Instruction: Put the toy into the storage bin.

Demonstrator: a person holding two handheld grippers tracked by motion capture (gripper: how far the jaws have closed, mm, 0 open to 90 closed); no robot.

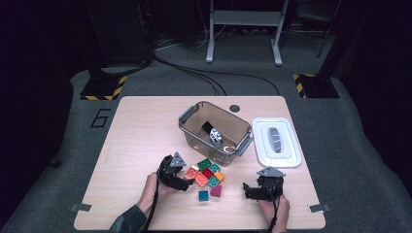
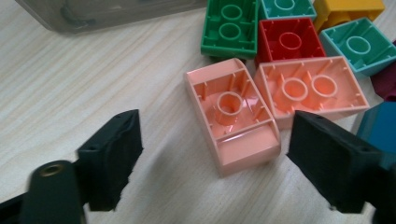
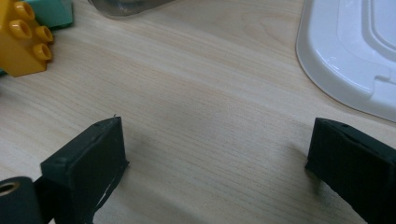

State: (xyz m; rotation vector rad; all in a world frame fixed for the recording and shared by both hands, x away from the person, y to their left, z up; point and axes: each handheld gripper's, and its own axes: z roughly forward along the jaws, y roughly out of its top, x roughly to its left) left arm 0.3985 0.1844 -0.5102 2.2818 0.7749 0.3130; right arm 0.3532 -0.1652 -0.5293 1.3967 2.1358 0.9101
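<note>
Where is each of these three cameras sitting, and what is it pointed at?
High view: above the table's near edge, looking down; both forearms, left gripper, right gripper.
Left gripper view: rides that gripper, open jaws around a pink brick.
Right gripper view: its gripper open over bare wood beside the white lid.
Shared: the yellow brick.

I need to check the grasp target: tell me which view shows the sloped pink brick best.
The left gripper view: the sloped pink brick lies upside down, close, between the open jaws. The high view gives a small pink speck at the pile's left edge. The right gripper view faces bare table.
</note>
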